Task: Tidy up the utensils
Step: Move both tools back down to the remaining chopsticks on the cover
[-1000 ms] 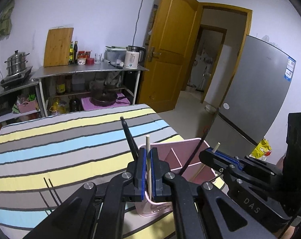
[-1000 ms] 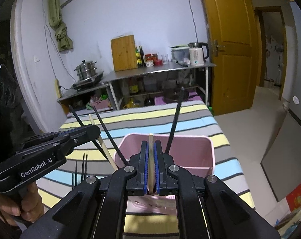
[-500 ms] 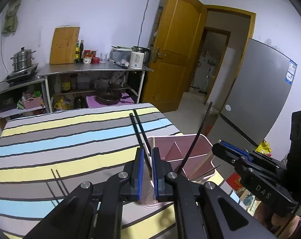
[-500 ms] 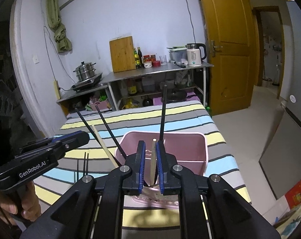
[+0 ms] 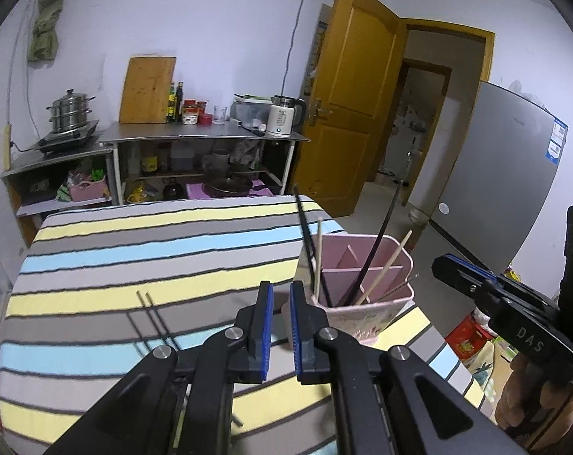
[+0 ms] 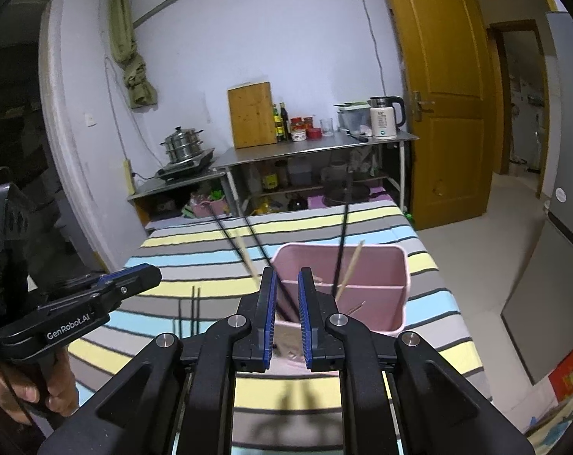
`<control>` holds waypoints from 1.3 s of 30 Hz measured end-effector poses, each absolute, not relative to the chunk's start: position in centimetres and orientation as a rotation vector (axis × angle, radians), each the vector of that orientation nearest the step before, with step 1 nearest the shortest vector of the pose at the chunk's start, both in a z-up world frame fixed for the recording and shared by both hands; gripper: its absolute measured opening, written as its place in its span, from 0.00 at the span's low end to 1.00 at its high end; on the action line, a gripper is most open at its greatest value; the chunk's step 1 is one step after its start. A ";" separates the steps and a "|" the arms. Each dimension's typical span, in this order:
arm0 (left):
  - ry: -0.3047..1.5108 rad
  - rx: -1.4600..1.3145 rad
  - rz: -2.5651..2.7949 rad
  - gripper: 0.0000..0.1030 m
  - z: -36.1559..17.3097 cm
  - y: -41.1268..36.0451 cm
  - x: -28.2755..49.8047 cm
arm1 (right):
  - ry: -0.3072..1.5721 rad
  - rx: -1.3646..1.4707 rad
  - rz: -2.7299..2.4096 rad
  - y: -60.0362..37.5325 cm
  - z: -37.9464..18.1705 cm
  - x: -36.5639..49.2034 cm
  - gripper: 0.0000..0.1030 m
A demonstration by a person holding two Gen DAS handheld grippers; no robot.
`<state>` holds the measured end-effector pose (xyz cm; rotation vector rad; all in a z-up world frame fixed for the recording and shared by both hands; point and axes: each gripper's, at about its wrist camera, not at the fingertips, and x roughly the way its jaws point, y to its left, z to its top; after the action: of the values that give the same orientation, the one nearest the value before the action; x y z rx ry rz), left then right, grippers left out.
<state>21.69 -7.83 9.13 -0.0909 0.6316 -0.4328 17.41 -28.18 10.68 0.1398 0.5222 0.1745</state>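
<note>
A pink divided utensil holder (image 5: 377,311) (image 6: 394,265) stands on the striped table near its right edge. Black chopsticks (image 5: 305,235) (image 6: 341,242) and pale wooden chopsticks (image 5: 387,265) (image 6: 351,265) lean inside it. A pair of dark chopsticks (image 5: 155,316) (image 6: 193,307) lies flat on the cloth to the left. My left gripper (image 5: 281,295) is open and empty, just left of the holder; it also shows in the right wrist view (image 6: 142,276). My right gripper (image 6: 286,284) is open and empty, in front of the holder; it also shows in the left wrist view (image 5: 457,269).
The striped tablecloth (image 5: 134,250) covers the table. Behind it stands a steel shelf (image 5: 195,136) with a cutting board, bottles, a kettle (image 5: 282,121) and a steamer pot (image 5: 68,112). A wooden door (image 5: 347,106) and a grey fridge (image 5: 502,174) are at the right.
Both grippers held a wooden chopstick over the holder, then opened and let them drop into it. Both have since pulled back and up, and the left has shifted left.
</note>
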 end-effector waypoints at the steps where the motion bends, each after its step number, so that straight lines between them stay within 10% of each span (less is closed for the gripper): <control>1: 0.632 -0.094 -0.428 0.08 9.0 -7.4 21.3 | 0.522 0.137 0.183 -27.9 10.6 17.1 0.11; 39: 0.924 -0.311 -0.171 0.08 -4.4 3.0 23.8 | 0.744 0.068 0.407 -18.9 1.4 18.7 0.11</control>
<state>23.77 3.05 -4.35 -0.3107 0.9240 -0.1712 18.69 -18.92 1.42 0.0676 0.7441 0.4067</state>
